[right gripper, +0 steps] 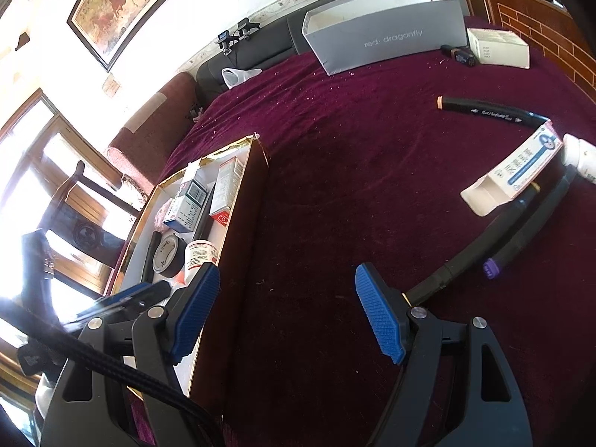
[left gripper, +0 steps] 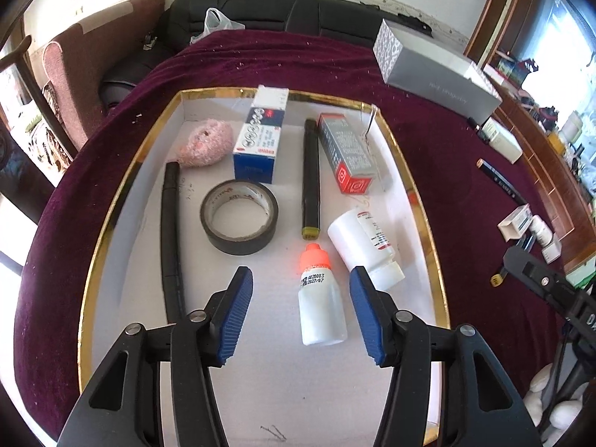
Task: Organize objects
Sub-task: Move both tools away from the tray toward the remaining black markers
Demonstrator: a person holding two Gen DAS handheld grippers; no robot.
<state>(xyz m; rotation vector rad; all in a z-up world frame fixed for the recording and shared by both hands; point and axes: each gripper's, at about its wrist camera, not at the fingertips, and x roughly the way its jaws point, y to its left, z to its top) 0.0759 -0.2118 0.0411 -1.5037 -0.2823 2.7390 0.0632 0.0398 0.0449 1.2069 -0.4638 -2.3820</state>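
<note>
A gold-rimmed white tray (left gripper: 439, 260) lies on the maroon cloth. In it are a small white dropper bottle with an orange cap (left gripper: 319, 298), a white pill bottle (left gripper: 367, 246), a roll of black tape (left gripper: 239, 216), a black marker (left gripper: 310, 177), a black tube (left gripper: 172, 238), a blue-white box (left gripper: 260, 138), a grey-red box (left gripper: 346, 151) and a pink puff (left gripper: 204, 142). My left gripper (left gripper: 300, 309) is open above the tray, with the dropper bottle lying between its fingers. My right gripper (right gripper: 287, 309) is open and empty over the cloth, right of the tray (right gripper: 244, 208).
On the cloth right of the tray lie black markers (right gripper: 491, 110), a purple-capped marker (right gripper: 521, 238), an open white-blue carton (right gripper: 514, 171) and a white bottle (right gripper: 581, 158). A grey shoebox (right gripper: 387, 37) and a white box (right gripper: 497, 46) stand at the back. A sofa is behind.
</note>
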